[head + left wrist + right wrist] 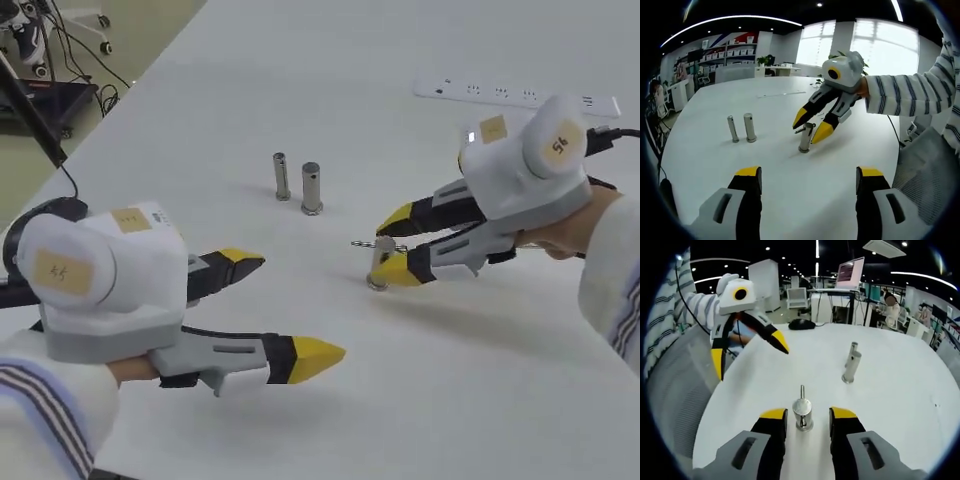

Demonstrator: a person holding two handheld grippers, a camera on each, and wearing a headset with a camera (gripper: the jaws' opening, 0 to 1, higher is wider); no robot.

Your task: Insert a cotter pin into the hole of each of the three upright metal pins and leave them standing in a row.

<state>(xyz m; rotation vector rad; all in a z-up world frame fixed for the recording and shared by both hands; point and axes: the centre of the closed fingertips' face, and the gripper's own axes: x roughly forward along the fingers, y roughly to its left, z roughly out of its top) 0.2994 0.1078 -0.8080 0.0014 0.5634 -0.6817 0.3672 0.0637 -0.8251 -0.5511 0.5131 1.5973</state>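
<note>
Seating the cotter pin: judged to be the step in hand. Drive the wire straight along the hole's line, steady the post against tipping, and stop once the wire shows on both sides.
Right gripper [397,244]: jaws spread, one on each side of the nearest metal pin [802,411], with a sliver of gap on each side; it appears to be pinching nothing.
Nearest metal pin: between the right gripper's jaw tips, upright on the white table [450,400], long axis vertical.
Cotter pin [362,243]: through that post's top, lying level. Its long axis runs straight ahead of the right gripper, and its free end points away past the jaw tips.
Left gripper [282,306]: opposite the right gripper and well apart from it, jaws wide apart and empty.
Thin metal pin [281,175] and thick metal pin [311,188]: farther ahead and to the right of the right gripper, upright, just beside each other. Their holes look unfilled.
Risk: a sideways brush from a jaw could topple the nearest post.
</note>
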